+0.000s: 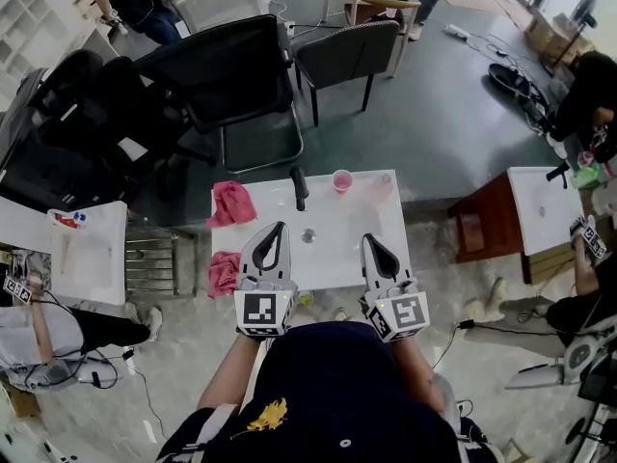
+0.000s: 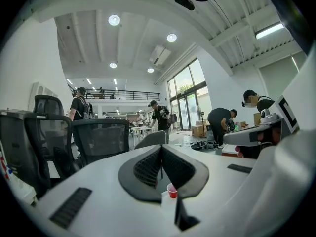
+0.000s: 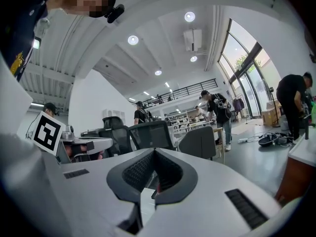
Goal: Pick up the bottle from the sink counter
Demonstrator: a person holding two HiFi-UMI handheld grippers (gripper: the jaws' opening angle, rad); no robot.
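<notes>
A white sink counter (image 1: 337, 258) stands in front of me, with a black faucet (image 1: 300, 186) and a round drain (image 1: 308, 235). A small pink cup (image 1: 341, 179) stands at its far edge and shows again as the cup (image 2: 172, 190) below the left jaws. Right of the cup is a faint pinkish see-through shape (image 1: 383, 185); I cannot tell whether it is the bottle. My left gripper (image 1: 280, 228) (image 2: 161, 154) hovers over the counter's near left part, shut and empty. Level with it, my right gripper (image 1: 369, 241) (image 3: 154, 154) hangs over the near right part, also shut and empty.
One pink cloth (image 1: 231, 204) hangs at the counter's back left corner and a second cloth (image 1: 224, 273) at its front left. Black office chairs (image 1: 227, 75) stand beyond it. More white counters stand at left (image 1: 92, 249) and right (image 1: 545, 205), with people working at them.
</notes>
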